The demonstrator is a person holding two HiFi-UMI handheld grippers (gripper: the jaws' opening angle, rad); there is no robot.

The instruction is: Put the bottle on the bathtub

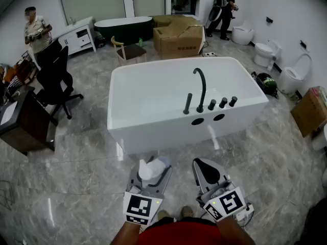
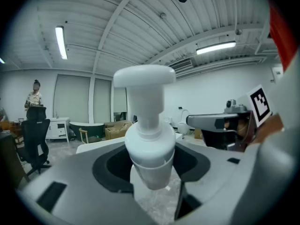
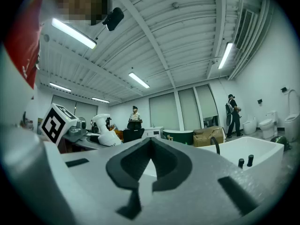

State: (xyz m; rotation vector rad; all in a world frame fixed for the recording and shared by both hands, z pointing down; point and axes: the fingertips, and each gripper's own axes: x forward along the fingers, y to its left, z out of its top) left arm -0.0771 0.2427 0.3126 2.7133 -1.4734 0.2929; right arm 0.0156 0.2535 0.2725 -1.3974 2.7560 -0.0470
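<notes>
While you are clamping the white pump bottle (image 1: pixel 148 169) in the left gripper (image 1: pixel 153 165), the bathtub (image 1: pixel 153 132) is lying straight ahead of those jaws, well apart, with bare marble floor (image 1: pixel 76 188) between. The left gripper view is showing the jaws squeezing the bottle's body just under the collar, long axis upright and crosswise to the jaws, pump head on top. The right gripper (image 1: pixel 206 169) is riding just beside it with jaws pressed together on nothing, so you are doing the placing with the left. You are holding both grippers low and close to your body, pointing forward at the tub's near rim. The black faucet (image 1: pixel 200 83) and knobs are taking up the rim's right part, so the left stretch is looking freer.
</notes>
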